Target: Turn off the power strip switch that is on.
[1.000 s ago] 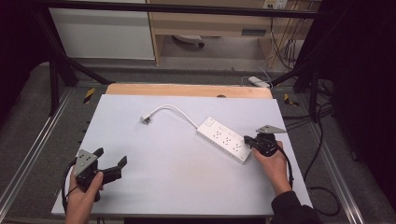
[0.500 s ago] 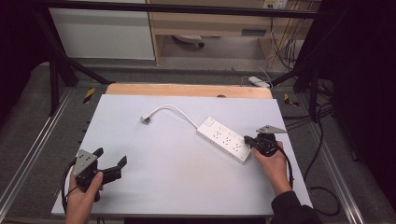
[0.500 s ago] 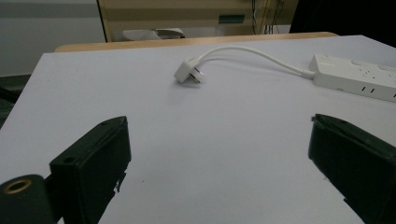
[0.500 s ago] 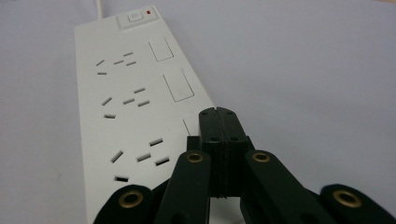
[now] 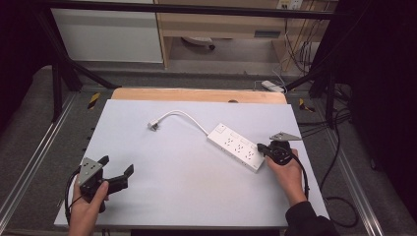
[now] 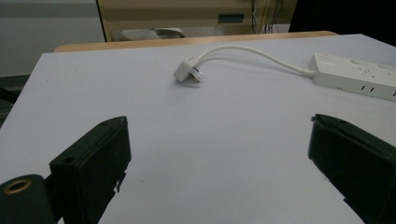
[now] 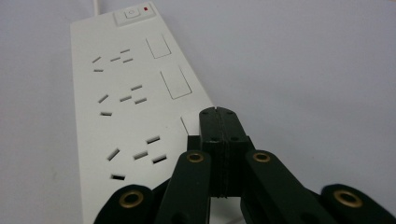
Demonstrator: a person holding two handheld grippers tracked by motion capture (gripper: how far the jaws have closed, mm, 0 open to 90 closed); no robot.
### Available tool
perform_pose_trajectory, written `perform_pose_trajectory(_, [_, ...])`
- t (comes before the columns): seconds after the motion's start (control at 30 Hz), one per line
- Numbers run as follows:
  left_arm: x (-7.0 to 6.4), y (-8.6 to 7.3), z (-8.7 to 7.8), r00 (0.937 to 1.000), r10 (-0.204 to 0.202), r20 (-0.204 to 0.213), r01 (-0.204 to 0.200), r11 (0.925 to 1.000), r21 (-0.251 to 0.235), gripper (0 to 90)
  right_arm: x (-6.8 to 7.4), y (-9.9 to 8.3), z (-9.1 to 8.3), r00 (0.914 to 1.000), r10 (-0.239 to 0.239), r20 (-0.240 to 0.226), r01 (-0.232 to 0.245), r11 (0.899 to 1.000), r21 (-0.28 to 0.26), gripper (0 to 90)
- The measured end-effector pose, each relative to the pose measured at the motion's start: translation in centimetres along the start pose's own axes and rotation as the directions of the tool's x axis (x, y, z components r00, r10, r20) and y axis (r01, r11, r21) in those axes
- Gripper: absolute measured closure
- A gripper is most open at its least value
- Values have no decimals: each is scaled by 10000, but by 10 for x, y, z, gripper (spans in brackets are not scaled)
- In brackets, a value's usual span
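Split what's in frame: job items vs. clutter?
Job, probably:
power strip, right claw shut, pressing its end
plug on the strip's white cord
left claw open, nothing between its jaws

Lying about:
second white strip on the floor beyond the table
shelf unit

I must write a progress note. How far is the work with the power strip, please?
Done: nothing visibly finished; the plug lies loose on the table.

In hand: the right gripper, fingers closed, presses on the near end of the power strip.

Left: the left gripper is open, holding nothing, away from the plug.
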State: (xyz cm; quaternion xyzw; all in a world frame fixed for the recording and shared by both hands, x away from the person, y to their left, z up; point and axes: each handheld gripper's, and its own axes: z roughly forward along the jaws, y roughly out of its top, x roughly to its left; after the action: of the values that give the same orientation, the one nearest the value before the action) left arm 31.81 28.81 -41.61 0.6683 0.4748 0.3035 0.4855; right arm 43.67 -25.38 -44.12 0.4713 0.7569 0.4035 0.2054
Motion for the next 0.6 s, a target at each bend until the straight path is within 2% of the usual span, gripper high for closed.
perform_pose_trajectory(0.6, [0, 0, 0, 10000, -25, -22, 25, 10000, -38, 58, 1, 1, 0, 10000, -73, 57, 73, 10000, 17, 900])
